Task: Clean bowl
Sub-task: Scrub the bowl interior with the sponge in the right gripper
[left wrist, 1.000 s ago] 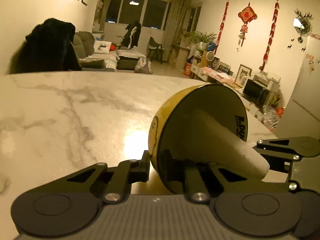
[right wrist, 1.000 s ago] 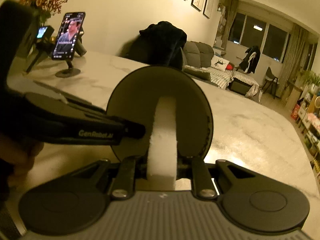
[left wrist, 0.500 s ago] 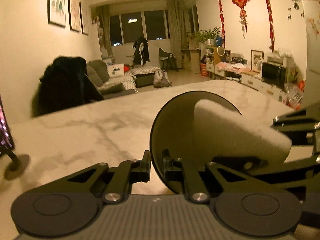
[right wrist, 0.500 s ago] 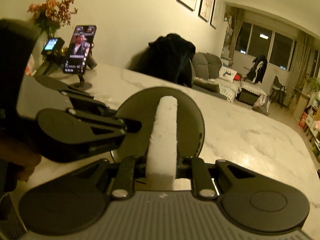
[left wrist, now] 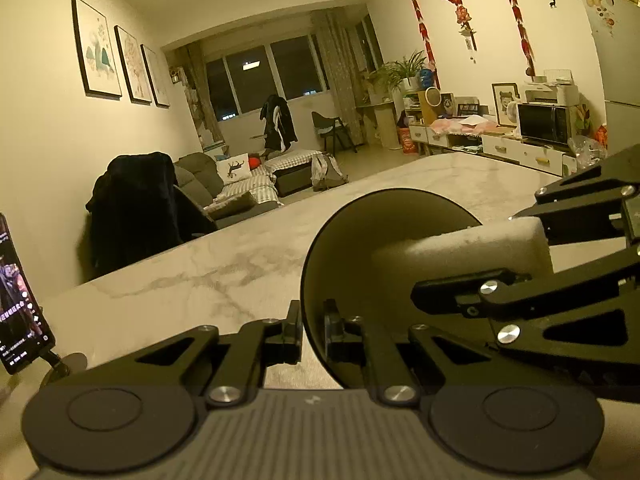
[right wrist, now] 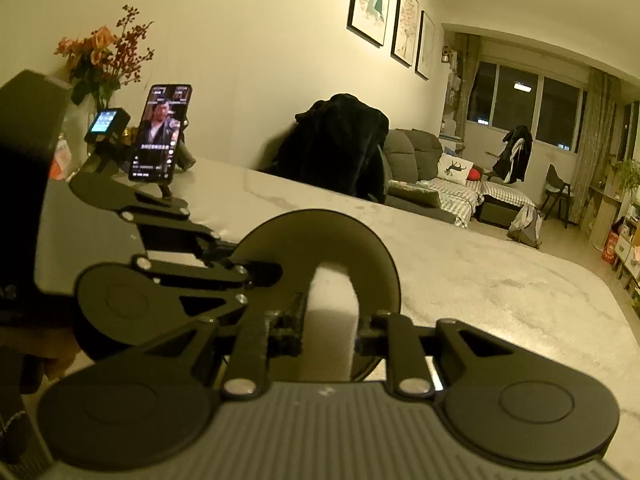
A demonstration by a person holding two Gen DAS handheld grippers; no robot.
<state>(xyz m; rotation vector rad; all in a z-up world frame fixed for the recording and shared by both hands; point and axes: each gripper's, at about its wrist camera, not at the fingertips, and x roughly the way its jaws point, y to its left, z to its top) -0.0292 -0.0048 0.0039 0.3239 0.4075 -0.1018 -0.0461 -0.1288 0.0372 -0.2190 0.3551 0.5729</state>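
My left gripper is shut on the rim of the bowl, which is tipped on edge with its dark inside facing the right gripper. It also shows in the right wrist view. My right gripper is shut on a white sponge, whose far end presses into the inside of the bowl. The sponge comes in from the right in the left wrist view. The bowl is held above the white marble table.
A phone on a stand plays a video at the table's left end, beside a small device and a vase of flowers. A chair with a dark coat stands at the far edge.
The left gripper has turned the bowl and swung left, so its yellow outside no longer shows. The sponge has stayed inside the bowl, shifting across its inner surface.
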